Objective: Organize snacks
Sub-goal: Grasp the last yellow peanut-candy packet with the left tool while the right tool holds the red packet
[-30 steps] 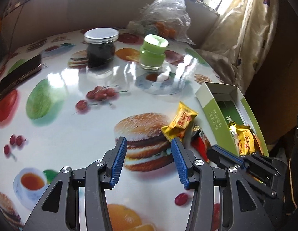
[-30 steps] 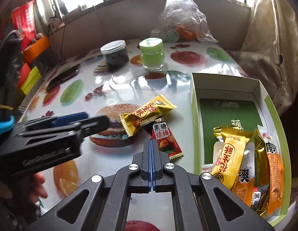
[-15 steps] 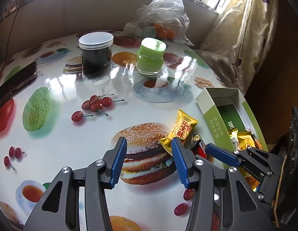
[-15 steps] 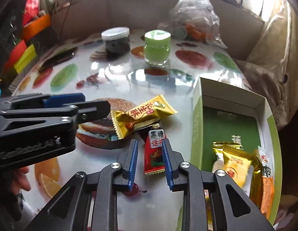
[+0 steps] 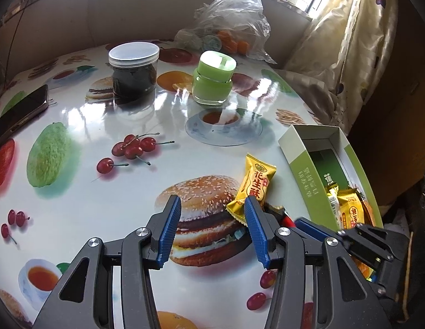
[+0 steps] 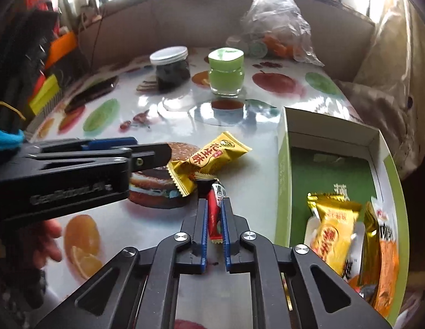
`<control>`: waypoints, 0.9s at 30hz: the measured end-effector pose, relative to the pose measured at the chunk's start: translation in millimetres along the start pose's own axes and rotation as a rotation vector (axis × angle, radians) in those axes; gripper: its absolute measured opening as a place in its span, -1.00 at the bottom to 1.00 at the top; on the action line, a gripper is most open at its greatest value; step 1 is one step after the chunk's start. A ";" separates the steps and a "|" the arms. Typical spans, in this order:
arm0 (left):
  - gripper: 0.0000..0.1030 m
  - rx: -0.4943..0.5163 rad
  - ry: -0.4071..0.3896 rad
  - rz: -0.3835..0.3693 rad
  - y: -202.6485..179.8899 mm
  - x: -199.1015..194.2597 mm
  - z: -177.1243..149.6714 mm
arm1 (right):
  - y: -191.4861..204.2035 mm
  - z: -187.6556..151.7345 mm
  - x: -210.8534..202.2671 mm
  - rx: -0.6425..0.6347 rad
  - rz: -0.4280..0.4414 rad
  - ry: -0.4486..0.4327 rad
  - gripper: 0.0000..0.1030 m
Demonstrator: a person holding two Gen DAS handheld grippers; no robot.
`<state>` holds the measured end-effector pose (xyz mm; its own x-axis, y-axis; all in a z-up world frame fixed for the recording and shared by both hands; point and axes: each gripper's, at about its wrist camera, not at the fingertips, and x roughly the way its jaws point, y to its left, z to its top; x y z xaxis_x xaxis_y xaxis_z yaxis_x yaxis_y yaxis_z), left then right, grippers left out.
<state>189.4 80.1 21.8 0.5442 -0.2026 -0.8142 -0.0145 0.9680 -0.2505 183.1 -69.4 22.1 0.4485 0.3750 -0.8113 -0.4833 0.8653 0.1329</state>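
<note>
Red snack packet (image 6: 214, 213) is pinched between my right tongs (image 6: 214, 229), which have just closed on it over the tabletop (image 6: 163, 227). My left tongs (image 5: 212, 230) stand spread and empty beside the yellow snack packet (image 5: 253, 185). Farther right sits the green box (image 6: 283, 170) holding more packets.

Both handheld grippers: same black plastic build, blue ribbed pads.

Left black plastic gripper (image 5: 211, 227): two chunky arms with triangular cut-outs, a round silver screw head at each pivot, saw-toothed blue pads on the inner finger faces. Right black plastic gripper (image 6: 213, 213): identical layout, four silver screws across the linkage, blue pads with the same fine ribbing. From the right wrist view the left unit's side face carries pale embossed lettering, too blurred to read, plus one small brass-toned screw near the nose. Person's hand (image 6: 49, 242) shows under it; bright blue knit cuff (image 6: 6, 139) at the frame edge.
</note>
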 end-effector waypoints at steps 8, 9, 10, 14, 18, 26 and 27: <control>-0.04 0.059 0.027 -0.043 -19.9 12.3 5.5 | -11.9 -16.9 -23.5 0.099 0.038 -0.022 -0.83; -0.05 0.068 0.028 -0.036 -22.5 14.0 6.0 | -13.0 -19.0 -26.0 0.104 0.036 -0.025 -0.84; -0.05 0.087 0.028 -0.019 -26.8 16.2 6.3 | -13.9 -20.9 -28.4 0.108 0.034 -0.029 -0.84; -0.05 0.108 0.049 -0.047 -34.3 26.0 10.0 | -19.3 -29.7 -36.1 0.129 0.040 -0.028 -0.84; -0.05 0.117 0.060 -0.015 -37.7 34.3 11.9 | -19.9 -34.3 -43.0 0.132 0.044 -0.037 -0.84; -0.05 0.122 0.065 -0.020 -43.2 41.4 12.4 | -21.5 -36.9 -48.0 0.140 0.055 -0.046 -0.84; -0.05 0.125 0.064 -0.018 -43.4 41.3 11.9 | -21.3 -37.5 -48.8 0.141 0.055 -0.048 -0.84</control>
<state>222.4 31.5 5.3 0.4890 -0.2251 -0.8427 0.1017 0.9743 -0.2012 143.3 -118.7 37.6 0.4608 0.4360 -0.7730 -0.3995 0.8797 0.2580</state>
